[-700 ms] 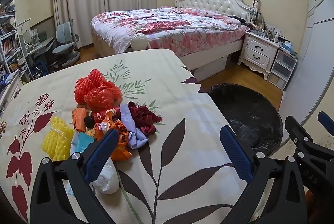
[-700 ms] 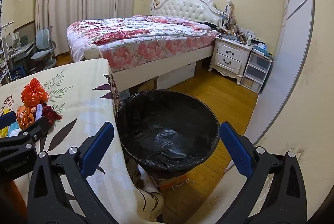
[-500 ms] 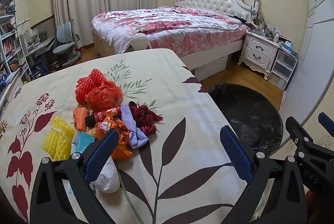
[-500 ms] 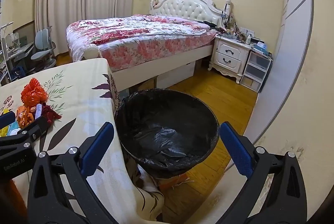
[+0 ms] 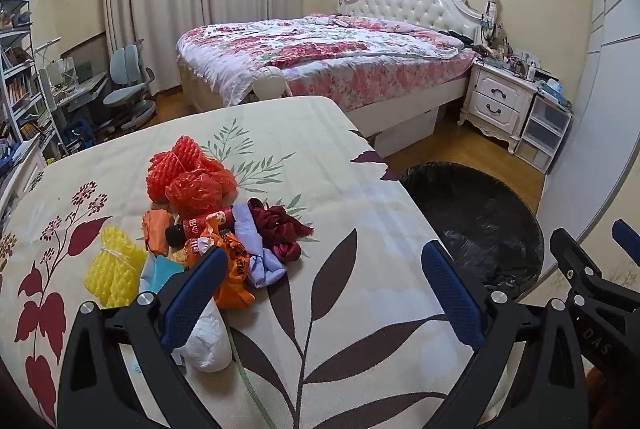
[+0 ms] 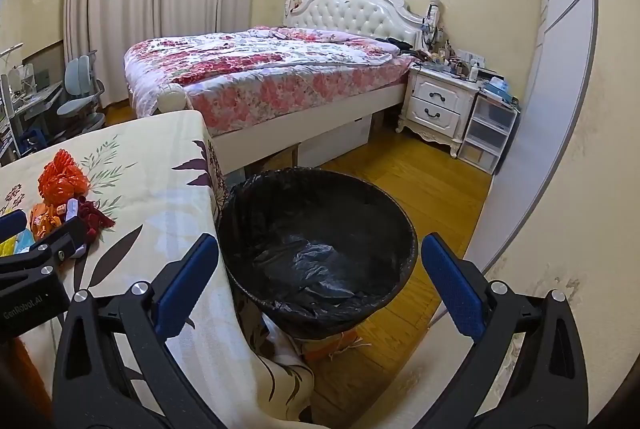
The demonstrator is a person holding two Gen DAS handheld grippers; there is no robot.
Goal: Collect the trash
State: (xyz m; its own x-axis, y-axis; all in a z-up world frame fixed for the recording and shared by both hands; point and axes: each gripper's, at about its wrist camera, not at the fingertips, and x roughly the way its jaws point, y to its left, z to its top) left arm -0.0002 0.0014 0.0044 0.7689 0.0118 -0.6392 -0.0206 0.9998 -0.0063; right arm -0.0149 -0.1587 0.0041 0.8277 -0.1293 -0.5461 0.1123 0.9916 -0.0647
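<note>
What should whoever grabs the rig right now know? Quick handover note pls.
Left gripper: open, empty, pointing down over the table beside the trash pile.
Right gripper: open, empty, aimed at the bin.
Things: pile of foam nets, bags, a small bottle and wrappers sits on the tablecloth; black-lined bin stands on the floor at the table's right edge.
Done: nothing seen in the bin.
Left: pick up every piece and drop it in.

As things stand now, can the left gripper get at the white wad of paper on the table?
Probably yes. The left gripper is open and empty, and the white wad lies just beside its left finger, with nothing on top.
</note>
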